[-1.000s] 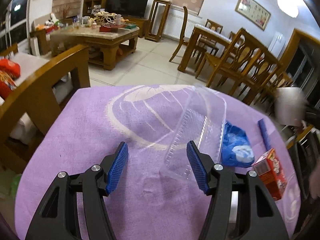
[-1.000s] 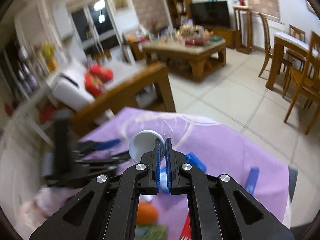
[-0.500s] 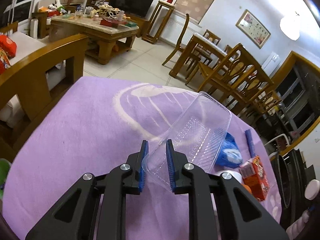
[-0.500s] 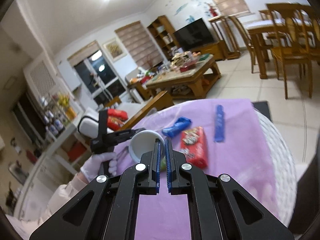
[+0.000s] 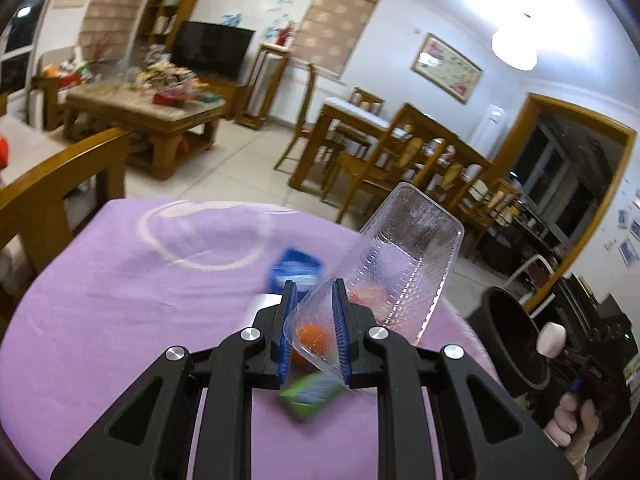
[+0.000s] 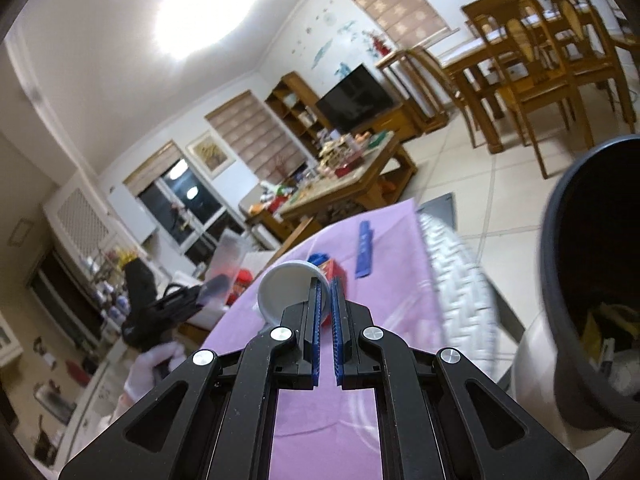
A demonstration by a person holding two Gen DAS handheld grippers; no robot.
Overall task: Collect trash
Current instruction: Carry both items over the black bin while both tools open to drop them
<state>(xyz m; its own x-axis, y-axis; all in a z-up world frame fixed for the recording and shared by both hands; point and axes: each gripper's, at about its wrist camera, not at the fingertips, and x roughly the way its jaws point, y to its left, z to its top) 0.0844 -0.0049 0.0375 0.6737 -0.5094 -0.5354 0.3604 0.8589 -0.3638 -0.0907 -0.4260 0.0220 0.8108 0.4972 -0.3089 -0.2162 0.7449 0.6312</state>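
Note:
My left gripper (image 5: 314,292) is shut on the near edge of a clear plastic tray (image 5: 408,256), which tilts up above the purple tablecloth (image 5: 120,300). My right gripper (image 6: 326,284) is shut on the rim of a white cup (image 6: 286,290), held beside the table. A black trash bin (image 6: 592,264) with trash inside stands close at the right; it also shows in the left wrist view as the bin (image 5: 504,340). Still on the cloth are a blue packet (image 5: 296,272), an orange item (image 5: 312,334), a green packet (image 5: 312,392), a red box (image 6: 334,270) and a blue strip (image 6: 364,248).
A white woven chair edge (image 6: 456,288) runs between the table and the bin. A wooden chair back (image 5: 60,184) stands at the table's left. Farther off are a coffee table (image 5: 144,120) and dining chairs (image 5: 384,160) on a tiled floor.
My left gripper shut on the clear tray and lifted it off the cloth, swinging right. My right gripper carried the white cup away from the table's middle until the black bin came into view.

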